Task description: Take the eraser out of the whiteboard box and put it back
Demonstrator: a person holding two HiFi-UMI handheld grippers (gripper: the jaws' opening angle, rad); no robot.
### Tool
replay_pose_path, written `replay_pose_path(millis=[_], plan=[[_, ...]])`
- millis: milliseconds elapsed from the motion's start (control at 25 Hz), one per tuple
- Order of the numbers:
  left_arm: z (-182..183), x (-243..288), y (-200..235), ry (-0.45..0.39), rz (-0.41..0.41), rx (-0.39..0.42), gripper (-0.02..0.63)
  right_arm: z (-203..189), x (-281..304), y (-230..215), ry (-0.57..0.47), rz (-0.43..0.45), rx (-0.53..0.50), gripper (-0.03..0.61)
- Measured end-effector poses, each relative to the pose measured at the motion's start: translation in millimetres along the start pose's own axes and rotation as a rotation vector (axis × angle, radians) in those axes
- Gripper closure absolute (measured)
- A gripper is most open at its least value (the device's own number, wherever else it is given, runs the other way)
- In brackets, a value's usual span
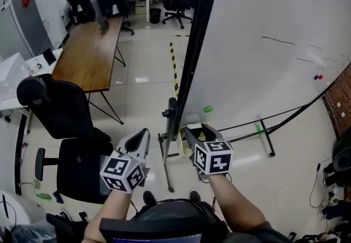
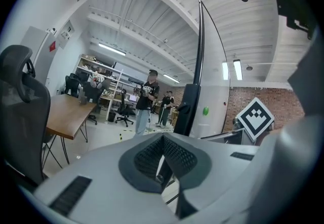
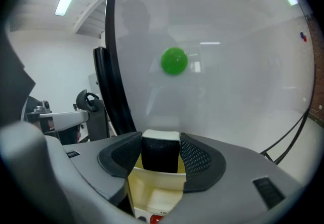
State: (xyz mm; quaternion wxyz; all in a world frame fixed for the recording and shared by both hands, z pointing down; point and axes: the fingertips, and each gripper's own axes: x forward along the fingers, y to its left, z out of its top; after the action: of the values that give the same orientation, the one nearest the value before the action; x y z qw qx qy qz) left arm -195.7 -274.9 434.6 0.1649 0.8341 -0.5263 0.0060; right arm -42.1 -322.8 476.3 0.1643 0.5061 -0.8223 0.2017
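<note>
Right gripper (image 3: pixel 160 139): jaws closed in on the black felt eraser with a pale top (image 3: pixel 160 154), dark ribbed pads touching both of its sides; a firm pinch by the look of it.

Eraser sits dead centre between the jaws, straight ahead of the claw, no offset; its lower end drops behind the front wall of the cream-yellow plastic whiteboard box (image 3: pixel 157 183), so it is partly inside the box, top part standing above the rim; long axis seems to run upright, down into the box, though the bottom end is hidden. Dark mesh-like face towards the camera, pale backing on the far end, block-shaped, edges square.

Judgement: the move here is straight along that upright axis, up to clear the rim or down to seat it (which of the two, cannot tell); the side walls look close, so tilt risks a snag.

Left gripper (image 2: pixel 163 142): tips together, nothing between them, held in the air well to the left of the box; the right one is plainly the nearer and the working one.

Behind the box: large white whiteboard (image 3: pixel 228 91) with a round green magnet (image 3: pixel 174 61) on it; black frame edge (image 1: pixel 200 33) at its left side.

Further off: black office chair (image 1: pixel 66 121); long brown wooden table (image 1: pixel 90 52); people standing far back (image 2: pixel 147 101).
</note>
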Motion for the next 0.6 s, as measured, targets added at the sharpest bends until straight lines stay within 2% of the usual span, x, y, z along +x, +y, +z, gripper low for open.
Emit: replay_pose_path(millis=[240, 600], plan=[[30, -8, -12, -0.053, -0.029, 0.030, 0.580, 64, -43, 5, -0.193, 0.083, -0.051, 0.316], [95, -27, -55, -0.161, -0.077, 0.084, 0.581, 134, -122, 9, -0.382, 0.144, -0.100, 0.316]])
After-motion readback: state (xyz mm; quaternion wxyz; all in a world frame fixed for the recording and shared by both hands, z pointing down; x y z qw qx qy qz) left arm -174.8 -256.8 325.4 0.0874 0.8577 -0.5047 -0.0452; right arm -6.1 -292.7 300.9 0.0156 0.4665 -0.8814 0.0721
